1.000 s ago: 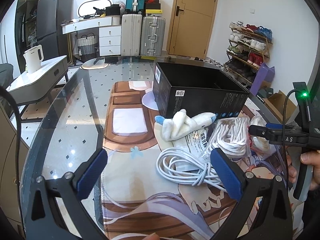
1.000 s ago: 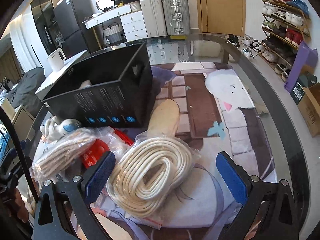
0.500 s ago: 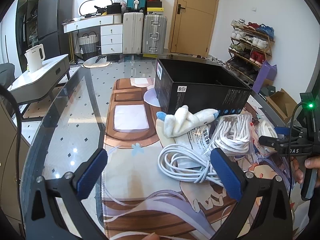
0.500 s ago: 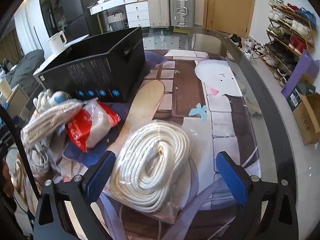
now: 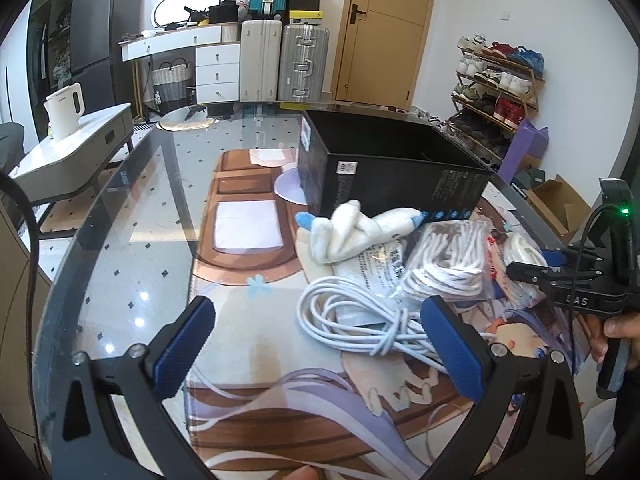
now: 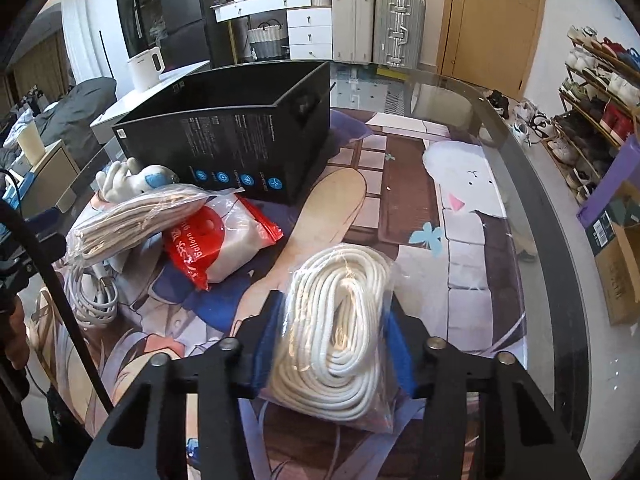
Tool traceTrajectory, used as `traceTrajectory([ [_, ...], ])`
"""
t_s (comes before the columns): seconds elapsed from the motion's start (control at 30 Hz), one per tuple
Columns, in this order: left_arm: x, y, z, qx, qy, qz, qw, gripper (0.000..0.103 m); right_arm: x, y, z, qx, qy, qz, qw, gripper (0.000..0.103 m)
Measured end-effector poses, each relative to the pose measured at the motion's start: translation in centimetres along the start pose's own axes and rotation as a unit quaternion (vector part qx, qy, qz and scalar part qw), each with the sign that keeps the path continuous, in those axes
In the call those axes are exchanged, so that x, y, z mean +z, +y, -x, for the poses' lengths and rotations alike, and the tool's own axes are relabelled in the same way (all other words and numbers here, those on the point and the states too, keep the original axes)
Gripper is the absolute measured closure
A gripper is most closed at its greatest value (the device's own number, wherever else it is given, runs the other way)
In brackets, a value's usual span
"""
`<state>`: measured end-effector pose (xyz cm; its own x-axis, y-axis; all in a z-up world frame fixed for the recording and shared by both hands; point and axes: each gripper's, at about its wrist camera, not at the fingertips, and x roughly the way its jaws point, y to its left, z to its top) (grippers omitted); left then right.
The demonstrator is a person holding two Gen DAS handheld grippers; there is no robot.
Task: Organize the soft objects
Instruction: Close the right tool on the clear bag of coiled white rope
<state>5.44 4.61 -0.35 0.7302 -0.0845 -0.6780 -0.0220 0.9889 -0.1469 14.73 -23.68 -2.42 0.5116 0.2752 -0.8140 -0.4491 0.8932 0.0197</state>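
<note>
A clear bag of coiled white rope [image 6: 344,360] lies on the printed mat, squeezed narrow between the blue pads of my right gripper [image 6: 334,316]. Its jaws are closing and both pads press the bag's sides. My left gripper [image 5: 316,316] hangs open over the mat with nothing between its fingers, its right pad just above a loose white cable [image 5: 360,320]. Beyond the cable lie a bagged beige cord [image 5: 448,260] and a white and blue plush toy [image 5: 360,228] against the open black box [image 5: 392,176]. A red and white bag [image 6: 216,240] lies beside the beige cord.
The round glass table's rim [image 6: 532,184] curves to the right of the mat. A hand holds the right gripper's handle [image 5: 612,328] at the left view's right edge. A shoe rack [image 5: 500,80], cardboard boxes [image 6: 616,264] and suitcases [image 5: 304,64] stand on the floor beyond the table.
My right gripper's jaws went from wide apart around the bagged white rope to pressed against its sides, bunching the coil. The left gripper kept still.
</note>
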Motion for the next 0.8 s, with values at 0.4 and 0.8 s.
traceTrajectory([
  [0.4,0.3,-2.3,0.3,-0.013,0.007,-0.008,0.9999,0.000,-0.4,0.6,0.4,0.005,-0.001,0.006,1.000,0.057],
  [0.8,0.9,-4.5,-0.2,-0.015,0.011,-0.029,0.9994,0.000,-0.7,0.8,0.5,0.004,-0.002,0.007,1.000,0.057],
])
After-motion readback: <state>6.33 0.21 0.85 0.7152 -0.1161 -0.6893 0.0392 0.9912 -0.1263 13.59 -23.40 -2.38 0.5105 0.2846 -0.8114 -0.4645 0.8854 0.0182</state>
